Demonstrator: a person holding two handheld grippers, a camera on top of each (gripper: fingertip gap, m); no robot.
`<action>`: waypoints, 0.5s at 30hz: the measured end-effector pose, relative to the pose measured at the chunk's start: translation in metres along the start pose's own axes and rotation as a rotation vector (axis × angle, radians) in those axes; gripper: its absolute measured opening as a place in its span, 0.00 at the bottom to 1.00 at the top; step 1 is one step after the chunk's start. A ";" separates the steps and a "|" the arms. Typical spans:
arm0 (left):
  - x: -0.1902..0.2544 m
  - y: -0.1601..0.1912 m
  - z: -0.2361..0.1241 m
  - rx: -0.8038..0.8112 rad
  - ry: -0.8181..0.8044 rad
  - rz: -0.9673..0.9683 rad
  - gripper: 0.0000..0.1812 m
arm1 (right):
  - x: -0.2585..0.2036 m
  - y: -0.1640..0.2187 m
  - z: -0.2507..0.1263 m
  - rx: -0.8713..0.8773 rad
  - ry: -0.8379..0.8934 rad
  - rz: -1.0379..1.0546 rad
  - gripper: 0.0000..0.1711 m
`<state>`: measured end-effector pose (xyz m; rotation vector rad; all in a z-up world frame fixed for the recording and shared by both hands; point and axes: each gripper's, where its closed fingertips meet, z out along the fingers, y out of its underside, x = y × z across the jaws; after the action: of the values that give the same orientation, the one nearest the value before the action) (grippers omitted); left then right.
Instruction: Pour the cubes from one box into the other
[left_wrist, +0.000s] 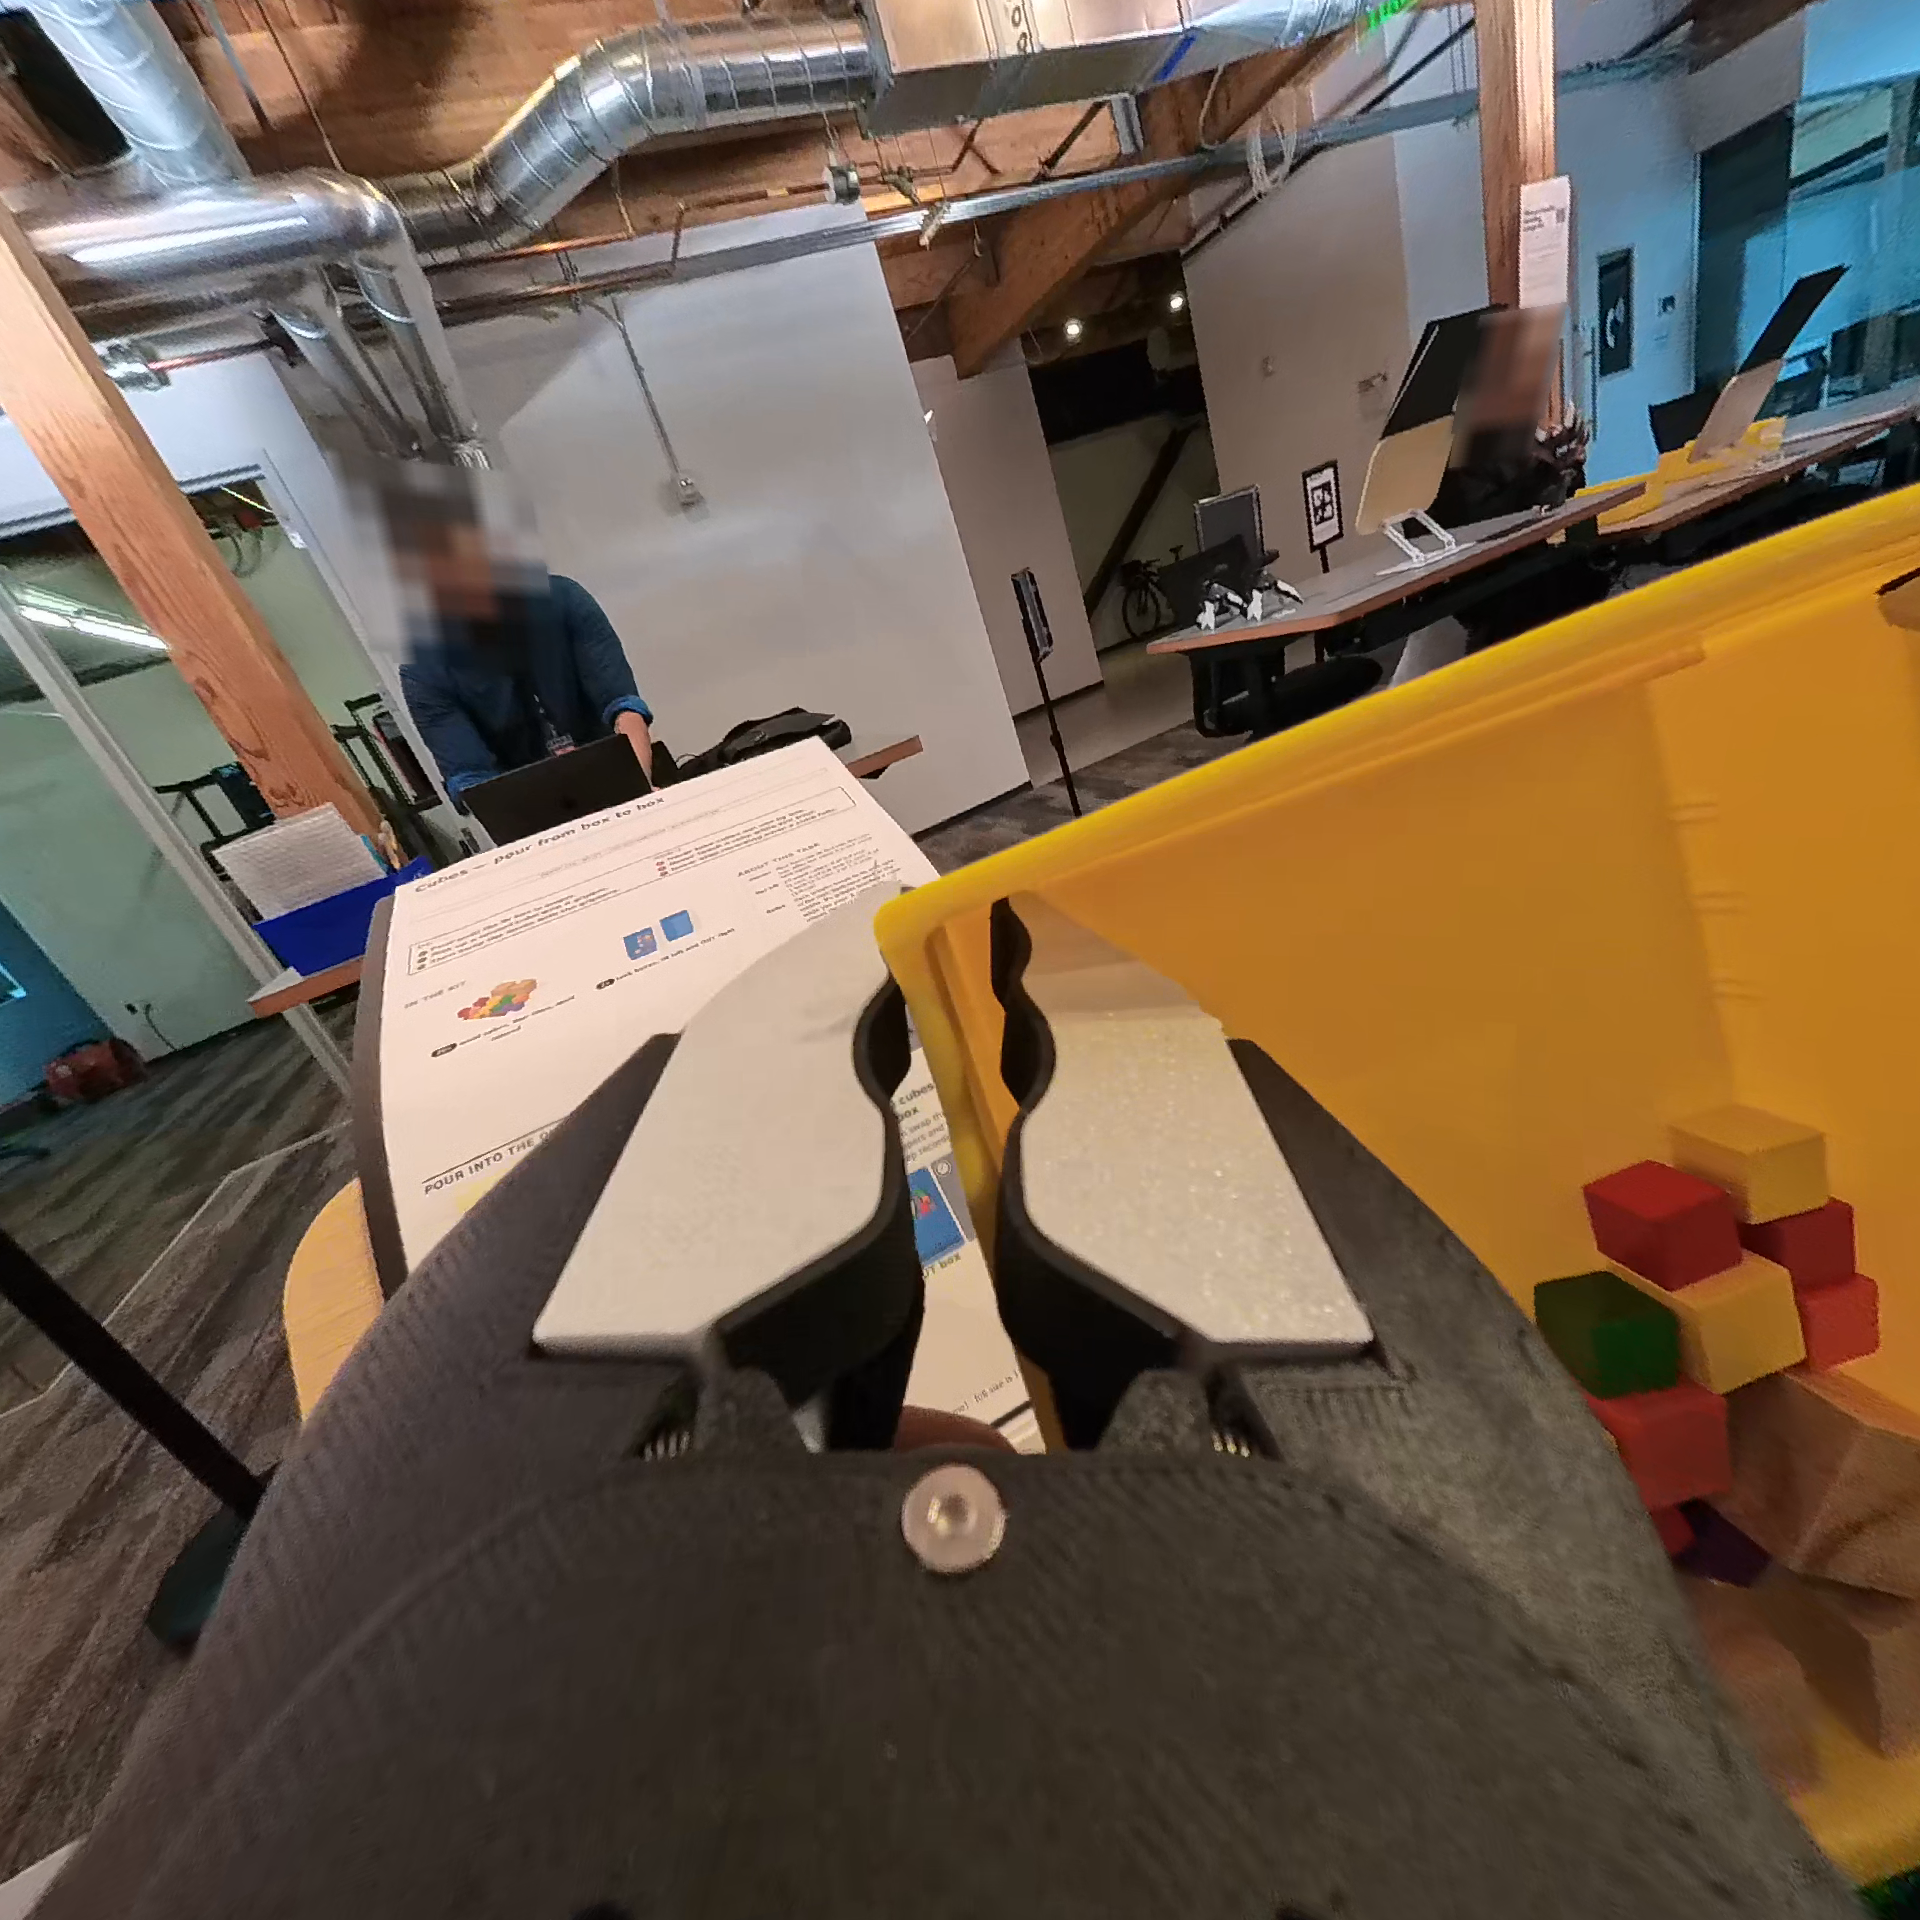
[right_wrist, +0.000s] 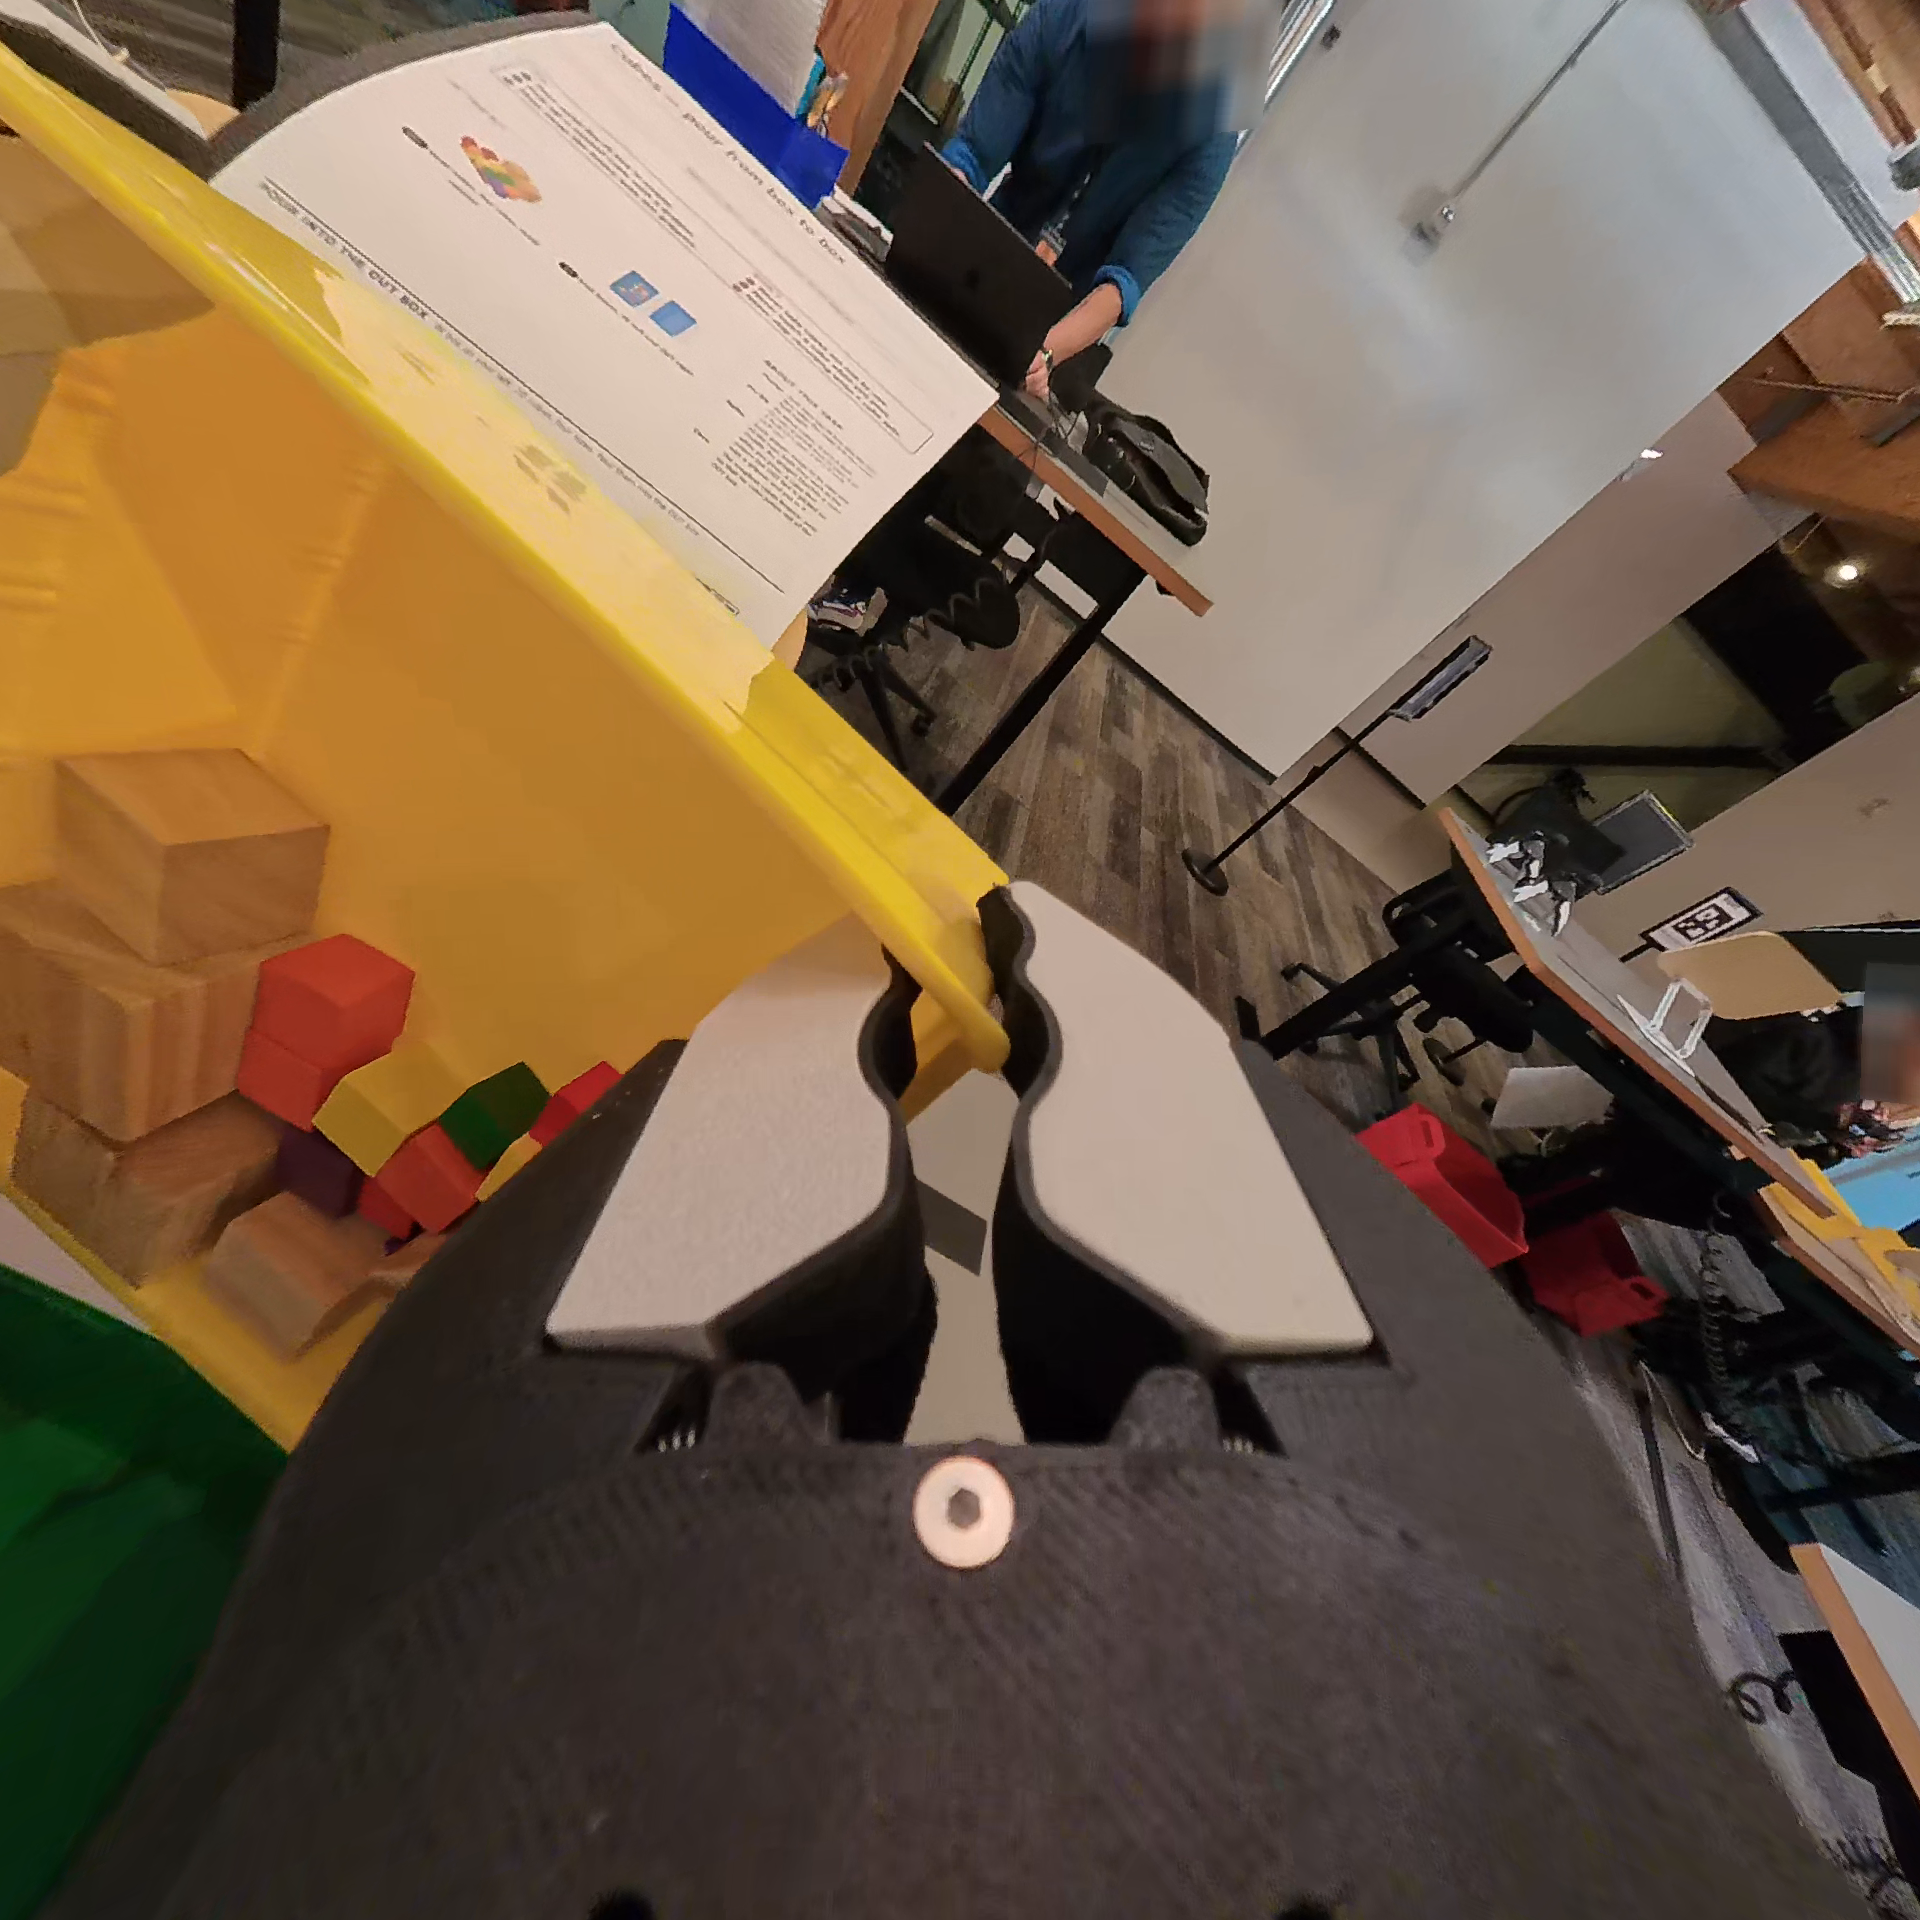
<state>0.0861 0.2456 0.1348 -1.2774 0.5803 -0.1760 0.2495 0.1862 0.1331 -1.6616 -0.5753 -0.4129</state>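
My left gripper (left_wrist: 951, 997) and right gripper (right_wrist: 951, 1003) clamp the tilted yellow box (left_wrist: 1403, 935); cubes (right_wrist: 332, 1039) mostly remain inside, green box (right_wrist: 94, 1538) below.

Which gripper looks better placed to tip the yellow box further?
Hard to call; slightly the right gripper. Both it and the left gripper clamp the yellow box by its rim, and the cubes lie heaped nearer the right, with the green box beside it.
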 end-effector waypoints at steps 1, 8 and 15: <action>0.000 0.000 -0.001 0.007 -0.003 0.001 0.07 | 0.000 -0.001 -0.001 0.005 0.002 0.000 0.04; -0.002 -0.006 -0.016 0.075 -0.028 -0.009 0.07 | -0.006 -0.008 -0.014 0.062 0.025 -0.014 0.04; 0.000 -0.006 -0.029 0.121 -0.047 -0.013 0.07 | -0.012 -0.007 -0.023 0.103 0.043 -0.015 0.04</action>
<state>0.0733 0.2191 0.1357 -1.1653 0.5135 -0.1882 0.2367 0.1629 0.1362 -1.5473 -0.5681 -0.4218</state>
